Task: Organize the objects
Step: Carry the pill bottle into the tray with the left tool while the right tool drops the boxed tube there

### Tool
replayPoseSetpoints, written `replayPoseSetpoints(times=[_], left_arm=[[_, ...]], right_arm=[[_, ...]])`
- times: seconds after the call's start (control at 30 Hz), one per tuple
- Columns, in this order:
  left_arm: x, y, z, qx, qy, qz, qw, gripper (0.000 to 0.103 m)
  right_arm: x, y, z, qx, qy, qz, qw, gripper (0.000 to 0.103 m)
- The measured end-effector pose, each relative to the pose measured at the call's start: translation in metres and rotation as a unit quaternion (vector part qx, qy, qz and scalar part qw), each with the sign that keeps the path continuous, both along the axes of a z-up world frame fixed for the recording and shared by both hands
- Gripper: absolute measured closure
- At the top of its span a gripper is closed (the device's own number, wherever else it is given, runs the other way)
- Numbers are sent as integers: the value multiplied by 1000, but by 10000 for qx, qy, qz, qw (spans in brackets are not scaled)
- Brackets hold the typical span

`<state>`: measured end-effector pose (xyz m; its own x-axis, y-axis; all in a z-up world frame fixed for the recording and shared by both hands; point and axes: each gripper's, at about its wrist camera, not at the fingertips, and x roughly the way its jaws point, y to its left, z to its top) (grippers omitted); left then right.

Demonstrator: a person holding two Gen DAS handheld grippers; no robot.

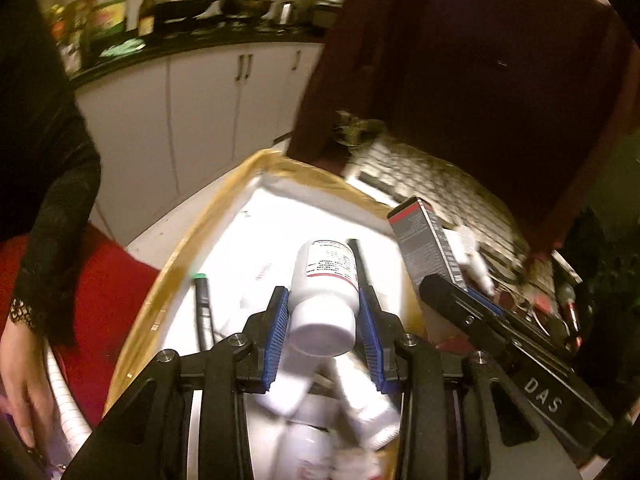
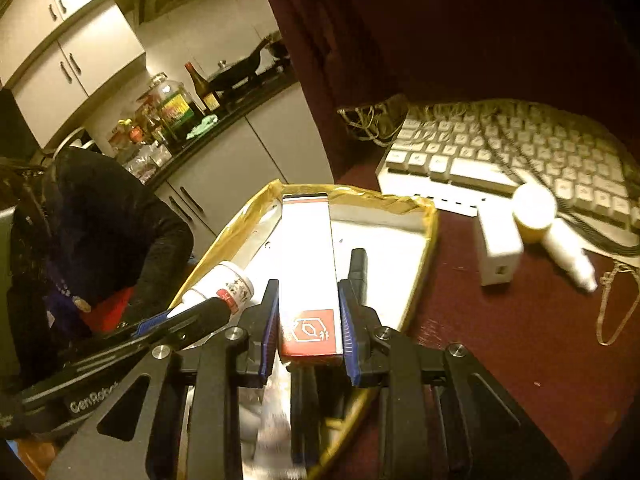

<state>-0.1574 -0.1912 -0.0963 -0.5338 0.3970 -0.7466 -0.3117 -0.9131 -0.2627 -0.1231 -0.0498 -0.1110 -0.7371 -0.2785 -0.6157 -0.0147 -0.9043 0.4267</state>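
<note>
Pill bottle sits clamped between the pads of the left hand-held gripper, held above the gold-rimmed tray directly beneath it. To its right, the right hand-held gripper is closed on a long red-and-white carton, also over the tray. Judged step: carrying both items for deposit. Next move calls for lowering each clear of the bottles already inside, then releasing. Other clutter lies on the worktop further right.

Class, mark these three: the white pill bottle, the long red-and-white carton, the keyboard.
white pill bottle (image 1: 324,280), left wrist view, on its labelled body.
long red-and-white carton (image 2: 308,264), right wrist view, on its white face.
keyboard (image 2: 480,148), right wrist view, on its keys.
</note>
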Motion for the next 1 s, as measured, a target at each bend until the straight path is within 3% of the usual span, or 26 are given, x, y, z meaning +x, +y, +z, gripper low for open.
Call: replayPoseSetpoints(times=[0.27,0.53,0.6,0.67,0.77,0.87,1.0], left_arm=[[-19,-13,-18,-114,-176,238,9995,73],[-22,-14,-27,-177,-219,283,9992,73],[-21,-15,-28,-156,-237,315,9991,73],[-19,-17,-25,-52,-149,307,9994,72],[-15,-19,-19,0,3,418,9991,58],[-8,-23,-11,166,198,543,9982,43],[4,-14,-1,174,385,418,9982,41]], right_arm=[[-22,-15,-19,221,-297,55,9993,78],[-22,-14,-25,204,-260,26,9994,78],[-20,-13,-22,166,-189,36,9997,75],[-15,-11,-14,297,-71,-98,9995,64],[-4,0,-2,348,68,-239,9991,48],[9,18,7,397,74,-251,9989,46],[23,46,11,697,-57,-167,9974,46]])
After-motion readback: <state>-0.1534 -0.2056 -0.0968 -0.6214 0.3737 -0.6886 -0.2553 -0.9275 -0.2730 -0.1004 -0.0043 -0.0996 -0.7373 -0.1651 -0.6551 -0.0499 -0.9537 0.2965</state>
